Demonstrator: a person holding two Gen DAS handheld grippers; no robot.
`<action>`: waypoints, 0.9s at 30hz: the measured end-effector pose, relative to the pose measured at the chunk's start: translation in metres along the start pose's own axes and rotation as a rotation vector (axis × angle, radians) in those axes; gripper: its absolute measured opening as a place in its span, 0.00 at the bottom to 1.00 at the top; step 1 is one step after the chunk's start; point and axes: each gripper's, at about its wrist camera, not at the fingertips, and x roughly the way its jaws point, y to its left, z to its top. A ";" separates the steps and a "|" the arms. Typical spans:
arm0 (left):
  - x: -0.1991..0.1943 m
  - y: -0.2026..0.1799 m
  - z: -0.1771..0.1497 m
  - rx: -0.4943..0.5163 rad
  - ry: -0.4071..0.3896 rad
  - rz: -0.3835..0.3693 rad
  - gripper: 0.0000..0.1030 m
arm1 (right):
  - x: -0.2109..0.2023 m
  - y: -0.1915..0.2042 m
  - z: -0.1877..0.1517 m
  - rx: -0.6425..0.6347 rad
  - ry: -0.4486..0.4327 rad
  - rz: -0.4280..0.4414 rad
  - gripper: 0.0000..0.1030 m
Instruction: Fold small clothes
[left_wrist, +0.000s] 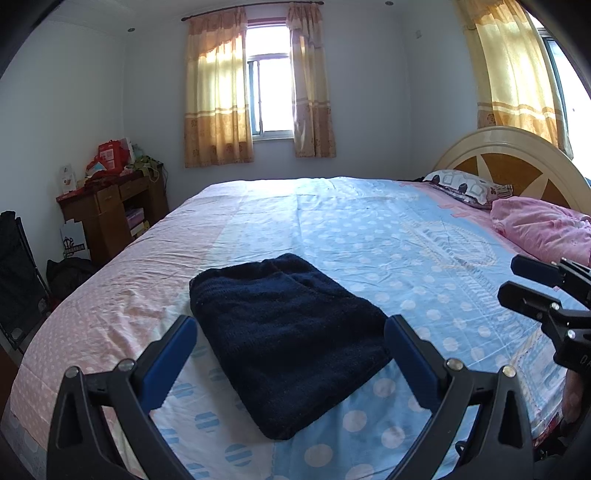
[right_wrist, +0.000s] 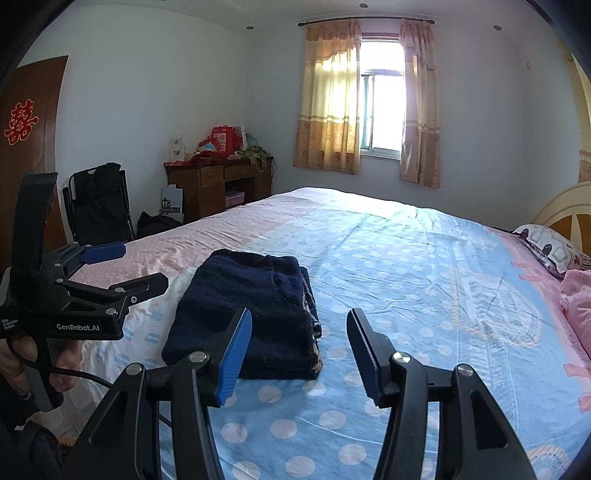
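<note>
Your left gripper (left_wrist: 290, 328) jaws wide apart, empty, flanking the folded navy garment (left_wrist: 284, 332) on the bed (left_wrist: 406, 236), your right gripper (right_wrist: 299, 350) jaws half apart, empty, beside its right edge, open bedspread beyond

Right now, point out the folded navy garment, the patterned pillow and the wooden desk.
folded navy garment (left_wrist: 284, 332): left wrist view, middle of its top surface.
patterned pillow (left_wrist: 463, 186): left wrist view, middle of its top.
wooden desk (right_wrist: 218, 184): right wrist view, its drawer front.
</note>
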 end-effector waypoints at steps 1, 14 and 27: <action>0.000 0.000 0.000 0.000 0.000 0.001 1.00 | 0.000 0.000 -0.001 0.001 -0.001 0.000 0.53; 0.001 -0.001 -0.004 0.001 0.007 0.001 1.00 | -0.001 0.001 -0.005 0.012 0.001 0.000 0.53; 0.001 -0.002 -0.004 0.001 0.009 0.003 1.00 | -0.001 0.000 -0.007 0.024 0.007 -0.002 0.53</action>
